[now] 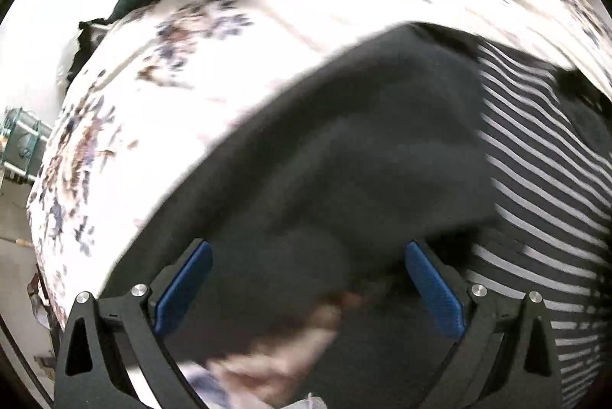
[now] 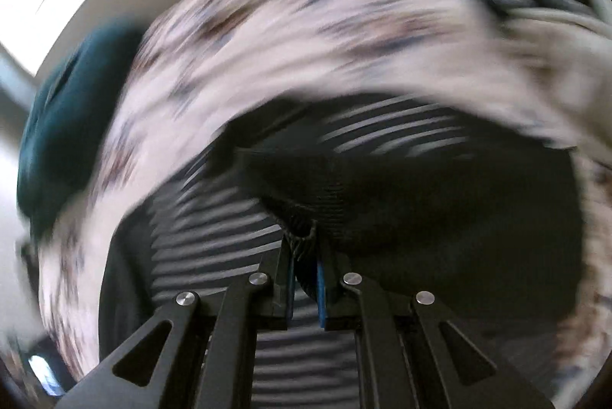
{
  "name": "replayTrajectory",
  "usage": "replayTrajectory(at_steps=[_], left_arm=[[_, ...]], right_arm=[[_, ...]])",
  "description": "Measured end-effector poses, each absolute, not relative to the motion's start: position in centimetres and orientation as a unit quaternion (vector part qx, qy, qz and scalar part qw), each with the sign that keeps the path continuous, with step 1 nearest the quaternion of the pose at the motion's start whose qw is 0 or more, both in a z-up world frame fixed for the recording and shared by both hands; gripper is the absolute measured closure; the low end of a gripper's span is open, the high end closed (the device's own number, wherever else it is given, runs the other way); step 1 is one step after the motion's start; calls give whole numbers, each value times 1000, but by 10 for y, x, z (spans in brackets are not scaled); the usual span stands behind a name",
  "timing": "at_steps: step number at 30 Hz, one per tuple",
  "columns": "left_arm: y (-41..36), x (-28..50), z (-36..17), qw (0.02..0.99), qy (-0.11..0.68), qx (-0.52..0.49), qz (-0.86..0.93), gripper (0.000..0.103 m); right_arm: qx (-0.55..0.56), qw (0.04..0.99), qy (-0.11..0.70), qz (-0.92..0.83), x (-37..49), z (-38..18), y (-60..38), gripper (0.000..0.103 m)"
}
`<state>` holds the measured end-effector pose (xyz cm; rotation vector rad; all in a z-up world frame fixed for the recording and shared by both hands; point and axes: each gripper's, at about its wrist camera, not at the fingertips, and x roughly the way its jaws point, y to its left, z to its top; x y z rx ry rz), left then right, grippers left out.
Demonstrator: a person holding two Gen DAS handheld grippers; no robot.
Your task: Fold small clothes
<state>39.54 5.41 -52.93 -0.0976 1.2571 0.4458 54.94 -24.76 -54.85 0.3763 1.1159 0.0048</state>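
Right gripper (image 2: pixel 305 265) fingers pinch the dark garment (image 2: pixel 420 202); left gripper (image 1: pixel 308 288) fingers spread. Thin pinch could slip, spoiling the fold.

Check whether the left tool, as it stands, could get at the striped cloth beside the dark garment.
Probably yes. The left tool is open and holds nothing, poised over the dark garment. The striped cloth lies bare just beside it on the floral sheet, nothing covering that part. Blur leaves some doubt.

Matt black knit cloth (image 1: pixel 363 149), striped soft fabric (image 1: pixel 543 179), floral printed sheet (image 1: pixel 229 65), textured blue pads (image 1: pixel 434 288)
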Motion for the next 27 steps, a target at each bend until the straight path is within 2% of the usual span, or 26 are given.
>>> replayTrajectory(at_steps=[5, 9, 11, 13, 15, 19, 22, 27], left_arm=[[109, 379, -522, 784, 575, -54, 230, 0], [150, 363, -517, 781, 571, -66, 245, 0], [167, 352, -512, 781, 569, -81, 246, 0], [182, 337, -504, 779, 568, -96, 247, 0], [197, 315, -495, 778, 565, -121, 246, 0], [234, 257, -488, 758, 569, -188, 258, 0], [256, 220, -499, 734, 573, -236, 278, 0], [288, 184, -552, 687, 572, -354, 275, 1]], right_arm=[[118, 822, 544, 125, 562, -577, -66, 94], [65, 808, 567, 147, 559, -601, 8, 93], [46, 795, 587, 150, 555, -611, 22, 87], [71, 765, 616, 175, 558, -613, 0, 62], [118, 742, 631, 195, 550, -606, -37, 41], [140, 742, 639, 149, 500, -583, -113, 35], [135, 736, 658, 86, 461, -574, -183, 34], [134, 712, 689, 11, 424, -590, -250, 34]])
